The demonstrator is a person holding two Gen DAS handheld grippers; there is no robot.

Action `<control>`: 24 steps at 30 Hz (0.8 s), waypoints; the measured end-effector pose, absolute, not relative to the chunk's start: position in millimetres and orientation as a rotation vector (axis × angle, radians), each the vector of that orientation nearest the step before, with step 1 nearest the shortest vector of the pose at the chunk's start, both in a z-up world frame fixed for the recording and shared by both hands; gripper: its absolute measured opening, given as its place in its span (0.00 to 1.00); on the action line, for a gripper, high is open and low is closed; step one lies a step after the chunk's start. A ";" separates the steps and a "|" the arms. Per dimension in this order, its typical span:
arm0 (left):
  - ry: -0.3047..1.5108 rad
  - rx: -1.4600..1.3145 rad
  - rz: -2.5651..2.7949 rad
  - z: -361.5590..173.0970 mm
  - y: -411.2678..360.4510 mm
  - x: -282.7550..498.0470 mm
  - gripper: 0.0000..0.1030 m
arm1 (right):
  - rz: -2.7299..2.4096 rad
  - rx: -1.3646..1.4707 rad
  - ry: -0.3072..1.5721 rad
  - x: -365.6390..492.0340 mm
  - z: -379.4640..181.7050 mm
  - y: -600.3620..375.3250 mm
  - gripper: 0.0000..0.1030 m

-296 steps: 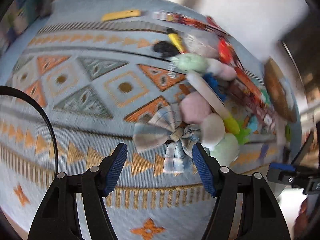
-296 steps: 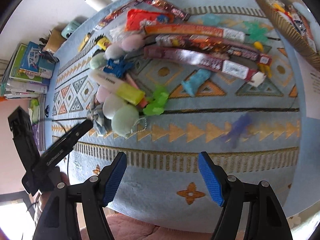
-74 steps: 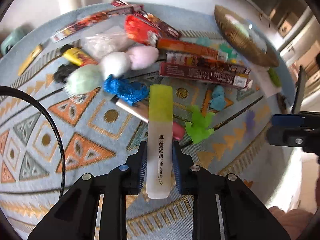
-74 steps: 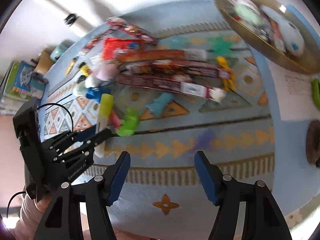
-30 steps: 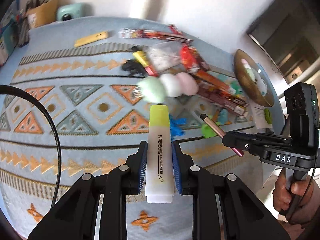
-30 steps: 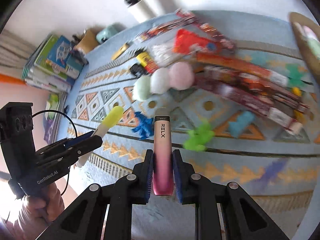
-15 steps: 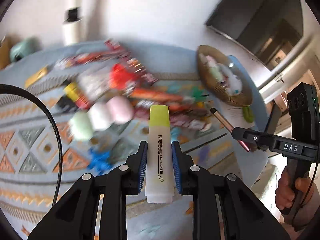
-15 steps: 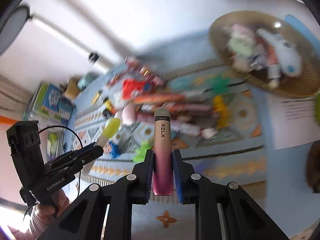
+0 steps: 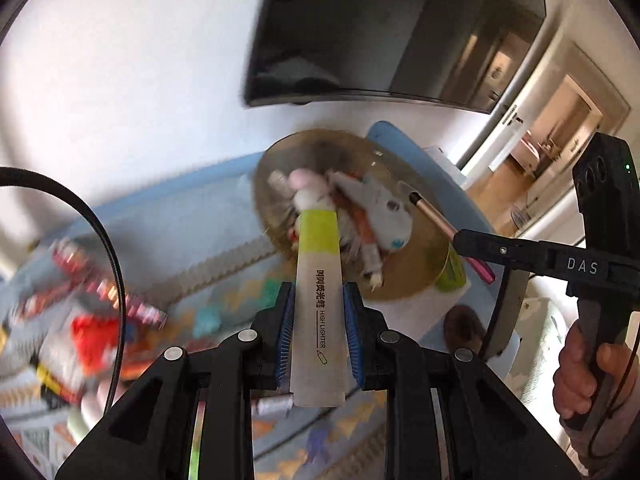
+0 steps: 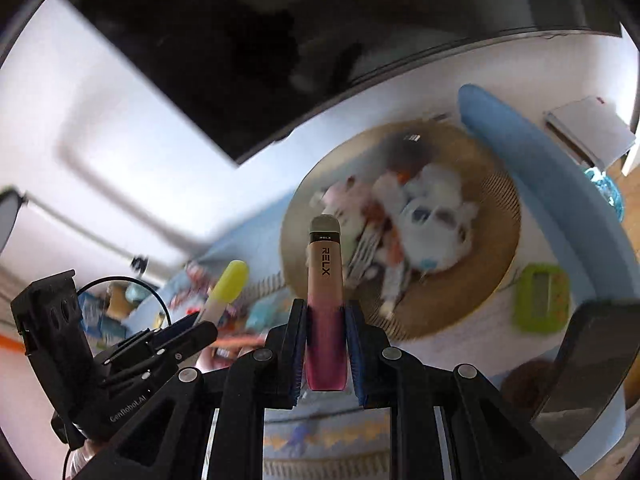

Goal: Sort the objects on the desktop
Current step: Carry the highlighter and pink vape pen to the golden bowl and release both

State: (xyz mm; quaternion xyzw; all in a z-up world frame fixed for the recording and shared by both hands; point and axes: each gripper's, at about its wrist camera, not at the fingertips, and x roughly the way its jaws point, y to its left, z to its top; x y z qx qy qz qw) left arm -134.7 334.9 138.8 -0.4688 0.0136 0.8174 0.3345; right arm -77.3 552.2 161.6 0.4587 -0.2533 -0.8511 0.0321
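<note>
Left gripper [image 9: 318, 336]: fingers closed on the lower barrel of a highlighter [image 9: 318, 300], yellow cap pointing to 12 o'clock toward the round basket [image 9: 416, 276], which holds blurred plush toys and small items. Right gripper [image 10: 325, 354]: fingers closed on the pink base of a vape pen [image 10: 325, 292] marked RELX, mouthpiece at 12 o'clock, with the basket's rim beyond it from 12 to 3 o'clock. A green timer [image 10: 542, 300] lies on the bench just beside the basket at 4 o'clock.
</note>
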 end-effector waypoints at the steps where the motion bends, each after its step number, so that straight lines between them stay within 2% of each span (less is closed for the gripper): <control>1: 0.039 -1.221 2.125 138.2 342.6 -140.9 0.20 | -2.623 1.417 -0.786 -81.4 160.9 556.2 0.18; 5: 0.054 -1.224 2.104 131.5 367.9 -164.7 0.20 | -2.642 1.433 -0.784 -104.7 155.6 569.5 0.18; 10: 0.056 -1.221 2.083 120.3 390.5 -194.0 0.21 | -2.672 1.463 -0.691 -137.9 147.6 565.9 0.18; 11: 0.052 -1.225 2.086 117.0 394.8 -198.9 0.24 | -2.687 1.491 -0.661 -144.3 144.8 564.6 0.18; 12: 0.051 -1.244 2.082 112.8 398.2 -203.6 0.35 | -2.678 1.527 -0.650 -150.2 140.8 564.0 0.20; 13: 0.045 -1.276 2.070 106.9 401.5 -208.9 0.36 | -2.659 1.553 -0.656 -153.9 136.6 565.0 0.24; 14: 0.030 -1.305 2.053 100.8 402.7 -213.0 0.36 | -2.638 1.577 -0.679 -156.0 132.1 566.8 0.34; 15: 0.014 -1.321 2.043 96.8 401.8 -214.7 0.36 | -2.626 1.581 -0.709 -155.5 129.1 569.1 0.36; 24: -0.081 -1.366 2.031 96.1 368.8 -194.9 0.36 | -2.594 1.606 -0.771 -134.7 123.3 572.8 0.36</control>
